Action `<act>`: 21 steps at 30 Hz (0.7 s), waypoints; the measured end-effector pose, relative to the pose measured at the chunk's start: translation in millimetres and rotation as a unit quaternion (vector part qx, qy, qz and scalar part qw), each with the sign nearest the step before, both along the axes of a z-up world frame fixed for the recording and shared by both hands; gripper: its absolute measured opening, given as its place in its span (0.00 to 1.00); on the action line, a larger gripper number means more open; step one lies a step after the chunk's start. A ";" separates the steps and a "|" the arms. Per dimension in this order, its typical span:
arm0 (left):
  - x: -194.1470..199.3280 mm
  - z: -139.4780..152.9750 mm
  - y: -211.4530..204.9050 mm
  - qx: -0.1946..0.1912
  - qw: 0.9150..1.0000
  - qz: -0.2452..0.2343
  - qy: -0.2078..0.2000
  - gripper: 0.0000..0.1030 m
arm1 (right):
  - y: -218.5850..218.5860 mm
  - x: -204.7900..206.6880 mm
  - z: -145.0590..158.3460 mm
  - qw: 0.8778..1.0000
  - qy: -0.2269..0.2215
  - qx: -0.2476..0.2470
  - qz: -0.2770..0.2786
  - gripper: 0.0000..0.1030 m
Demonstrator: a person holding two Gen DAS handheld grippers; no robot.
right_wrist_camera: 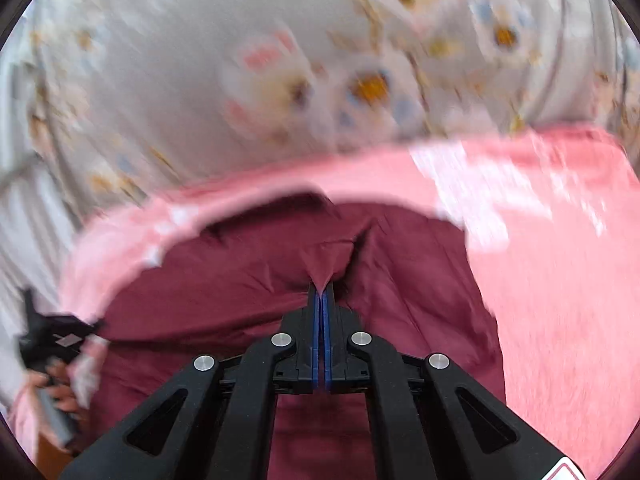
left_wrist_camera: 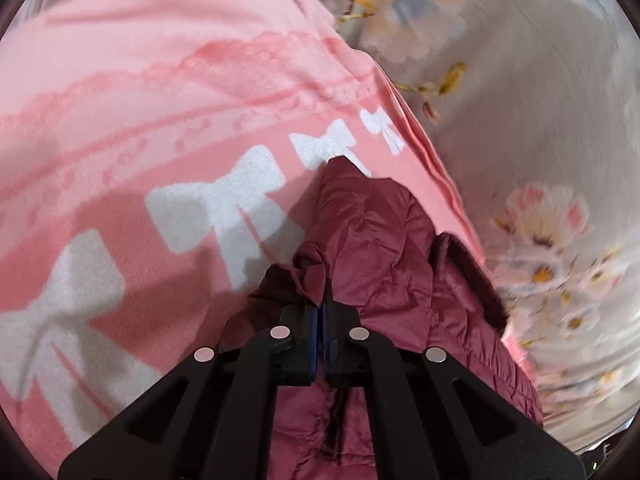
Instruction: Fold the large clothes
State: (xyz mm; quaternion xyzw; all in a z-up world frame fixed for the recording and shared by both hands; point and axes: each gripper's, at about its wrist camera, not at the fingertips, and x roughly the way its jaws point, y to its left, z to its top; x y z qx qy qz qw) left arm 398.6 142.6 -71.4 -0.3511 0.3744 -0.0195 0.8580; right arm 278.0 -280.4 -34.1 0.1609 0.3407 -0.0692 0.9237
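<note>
A dark maroon quilted garment [left_wrist_camera: 384, 240] lies on a pink blanket. My left gripper [left_wrist_camera: 320, 300] is shut on a bunched fold of the maroon garment, lifted in front of the fingers. In the right wrist view the same maroon garment [right_wrist_camera: 240, 280] spreads wide below me. My right gripper [right_wrist_camera: 322, 292] is shut on a pinched peak of it. The other gripper [right_wrist_camera: 52, 340] and the hand holding it show at the left edge of that view, by the garment's edge.
The pink blanket [left_wrist_camera: 140, 100] with white bow prints covers the surface under the garment; it also shows in the right wrist view [right_wrist_camera: 560, 280]. A grey floral bedsheet [left_wrist_camera: 540, 100] lies beyond it [right_wrist_camera: 240, 60]. Both views are motion-blurred.
</note>
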 end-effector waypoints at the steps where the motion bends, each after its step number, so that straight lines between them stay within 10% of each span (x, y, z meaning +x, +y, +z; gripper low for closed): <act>1: -0.4 -2.9 -3.9 0.013 1.000 -0.002 0.004 0.00 | -0.4 1.6 -12.8 1.000 0.016 -0.003 -0.003 0.00; 12: 3.1 -28.9 -23.5 0.091 0.995 -0.020 0.035 0.01 | 21.2 15.3 -57.1 0.991 0.103 -0.083 -0.008 0.00; 21: -27.4 54.5 -48.4 0.190 0.980 -0.022 -0.049 0.16 | 26.1 -16.6 7.1 0.997 0.004 -0.069 -0.035 0.11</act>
